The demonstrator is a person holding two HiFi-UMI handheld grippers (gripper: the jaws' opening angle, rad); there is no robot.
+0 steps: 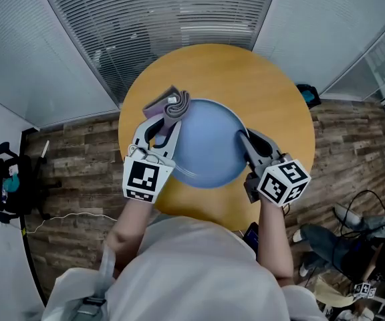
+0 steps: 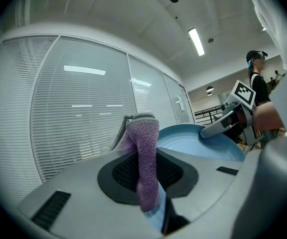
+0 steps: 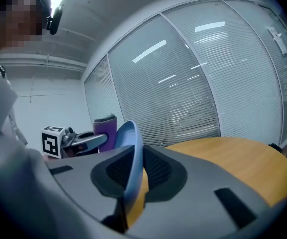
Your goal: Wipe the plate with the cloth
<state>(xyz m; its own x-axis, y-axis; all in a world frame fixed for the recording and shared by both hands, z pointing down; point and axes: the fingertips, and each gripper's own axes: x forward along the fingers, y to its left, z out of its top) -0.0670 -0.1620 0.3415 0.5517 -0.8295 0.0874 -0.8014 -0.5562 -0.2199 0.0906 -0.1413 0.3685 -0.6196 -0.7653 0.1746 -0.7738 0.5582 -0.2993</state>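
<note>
1. No words, numbers or brand names can be read anywhere.
2. The white plastic cube (image 1: 142, 179) on the left gripper (image 1: 171, 112) and the matching cube (image 1: 283, 182) on the right gripper (image 1: 244, 139) show only black square code patterns.

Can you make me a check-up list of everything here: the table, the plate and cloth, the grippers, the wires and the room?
Surface: round wooden table.
Job's things: blue plate over the table's middle; purple and grey cloth at the plate's far left rim.
Clutter: nothing seen on the table; a heap of gear lies on the floor at right.
Grippers: left gripper is shut on the cloth; right gripper is shut on the plate's right rim.
Cables: white cable on the floor at left; dark cables at right.
Surroundings: wood-plank floor, window blinds, black chair at left.
</note>
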